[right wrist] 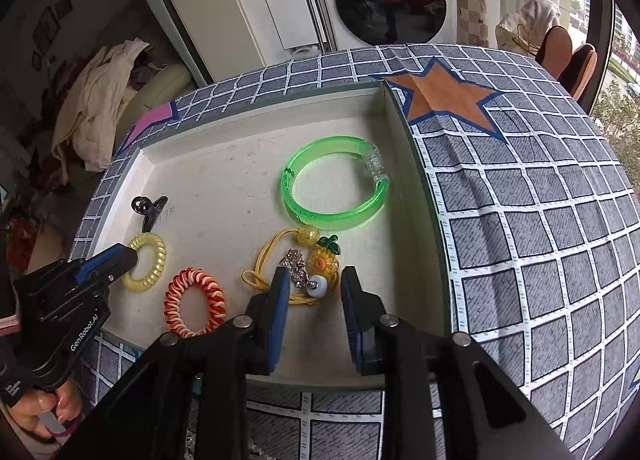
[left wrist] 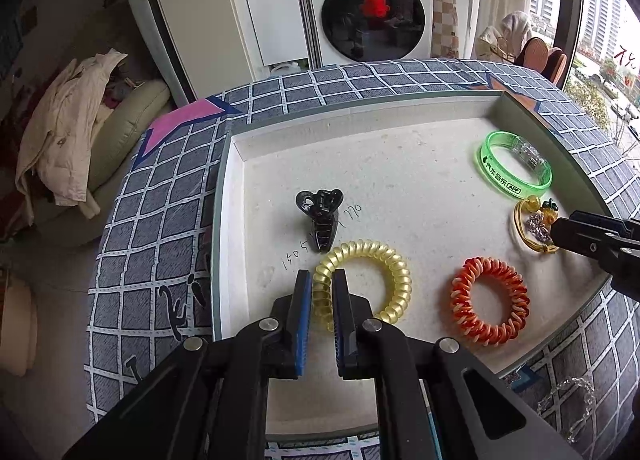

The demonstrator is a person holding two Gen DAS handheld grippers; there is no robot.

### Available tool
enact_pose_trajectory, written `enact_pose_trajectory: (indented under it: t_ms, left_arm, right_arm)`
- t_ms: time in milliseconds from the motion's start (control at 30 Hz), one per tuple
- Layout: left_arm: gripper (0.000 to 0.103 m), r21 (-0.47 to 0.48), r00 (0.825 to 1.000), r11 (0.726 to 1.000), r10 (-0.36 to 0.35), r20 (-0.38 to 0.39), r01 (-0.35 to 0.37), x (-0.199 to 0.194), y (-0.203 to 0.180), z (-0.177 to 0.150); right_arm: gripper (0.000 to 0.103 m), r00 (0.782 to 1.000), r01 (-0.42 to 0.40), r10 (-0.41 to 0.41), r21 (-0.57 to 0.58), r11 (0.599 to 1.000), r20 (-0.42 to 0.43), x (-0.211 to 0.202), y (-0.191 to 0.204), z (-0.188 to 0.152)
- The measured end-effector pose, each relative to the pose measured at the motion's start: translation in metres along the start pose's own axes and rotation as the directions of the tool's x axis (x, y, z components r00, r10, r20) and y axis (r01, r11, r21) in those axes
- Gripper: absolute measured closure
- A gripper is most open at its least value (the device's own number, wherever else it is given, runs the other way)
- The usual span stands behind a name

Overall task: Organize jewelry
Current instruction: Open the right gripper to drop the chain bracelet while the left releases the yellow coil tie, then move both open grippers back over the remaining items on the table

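Left tool (left wrist: 321, 280) pinching yellow coil hair tie (left wrist: 362, 280) inside tray (left wrist: 224, 196); right tool (right wrist: 315, 280) spread, straddling yellow charm cord (right wrist: 296, 260) without pressing it.

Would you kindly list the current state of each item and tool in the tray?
Left tool: shut on the yellow spiral hair tie.
Right tool: open, straddling the yellow cord charm bracelet.
Orange-and-white spiral hair tie: lying flat, free.
Green translucent bangle: flat, untouched.
Black claw clip: closed, lying free.
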State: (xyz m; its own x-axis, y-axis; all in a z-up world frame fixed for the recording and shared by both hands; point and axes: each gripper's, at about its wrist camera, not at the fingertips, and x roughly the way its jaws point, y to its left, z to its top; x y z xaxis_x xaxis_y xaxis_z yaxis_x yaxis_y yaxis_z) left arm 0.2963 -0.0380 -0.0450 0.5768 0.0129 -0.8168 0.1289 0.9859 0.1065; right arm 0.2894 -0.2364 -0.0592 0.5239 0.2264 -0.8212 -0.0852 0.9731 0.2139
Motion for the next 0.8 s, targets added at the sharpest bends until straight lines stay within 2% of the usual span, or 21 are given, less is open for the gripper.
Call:
enact_pose_trajectory:
  t_ms: [67, 600, 633, 667, 700, 733, 800]
  left_arm:
    - [0.073, 0.006, 1.0, 1.0, 0.003, 0.0, -0.003, 0.0, 0.0, 0.0]
    - [0.073, -0.006, 0.999, 1.0, -0.012, 0.032, 0.012, -0.012, 0.002, 0.0]
    - [0.061, -0.007, 0.999, 1.0, -0.013, 0.039, 0.013, -0.016, 0.003, 0.0]
    - [0.014, -0.012, 0.999, 1.0, -0.012, 0.047, 0.013, -0.02, 0.004, 0.0]
    - [0.0, -0.022, 0.998, 1.0, -0.006, 0.066, 0.007, -0.026, 0.005, -0.001]
    - [0.0, -0.028, 0.995, 1.0, 0.01, 0.101, -0.008, -0.033, 0.006, -0.003]
    - [0.0, -0.012, 0.993, 1.0, 0.011, 0.12, -0.01, -0.044, 0.005, -0.005]
  right_arm:
    - [0.049, 1.0, 0.003, -0.003, 0.001, 1.0, 0.017, -0.005, 0.001, 0.0]
    - [0.049, 0.995, -0.06, 0.055, 0.058, 0.997, 0.086, -0.046, -0.001, -0.015]
    - [0.049, 0.994, -0.065, 0.059, 0.06, 0.996, 0.087, -0.048, -0.001, -0.017]
    - [0.049, 0.994, -0.069, 0.064, 0.061, 0.996, 0.09, -0.05, -0.001, -0.019]
    - [0.048, 0.993, -0.072, 0.066, 0.061, 0.996, 0.094, -0.053, 0.0, -0.02]
    - [0.048, 0.993, -0.074, 0.068, 0.06, 0.995, 0.096, -0.055, 0.001, -0.022]
    - [0.043, 0.992, -0.081, 0.074, 0.061, 0.995, 0.103, -0.061, 0.002, -0.026]
